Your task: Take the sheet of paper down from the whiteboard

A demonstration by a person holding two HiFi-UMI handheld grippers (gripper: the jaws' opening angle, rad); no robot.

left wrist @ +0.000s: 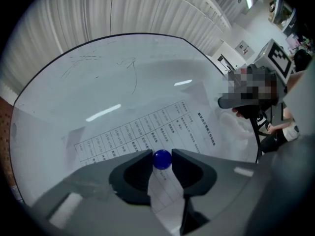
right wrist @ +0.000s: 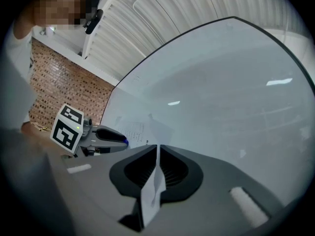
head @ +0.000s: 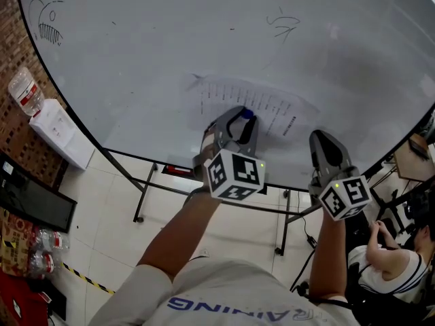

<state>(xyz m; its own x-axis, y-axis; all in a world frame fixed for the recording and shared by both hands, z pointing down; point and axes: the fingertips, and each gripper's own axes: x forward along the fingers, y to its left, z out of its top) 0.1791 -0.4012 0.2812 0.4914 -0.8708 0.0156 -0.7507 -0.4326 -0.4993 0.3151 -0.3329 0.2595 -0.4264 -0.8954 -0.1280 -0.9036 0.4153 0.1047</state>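
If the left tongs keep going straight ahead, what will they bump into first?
The left tongs look closed on the blue magnet; right behind it comes the sheet of paper on the whiteboard, probably very close.

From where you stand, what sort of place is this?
Probably an office or workroom. A large whiteboard fills the view, a water dispenser stands by the brick wall, and a person sits at the right.
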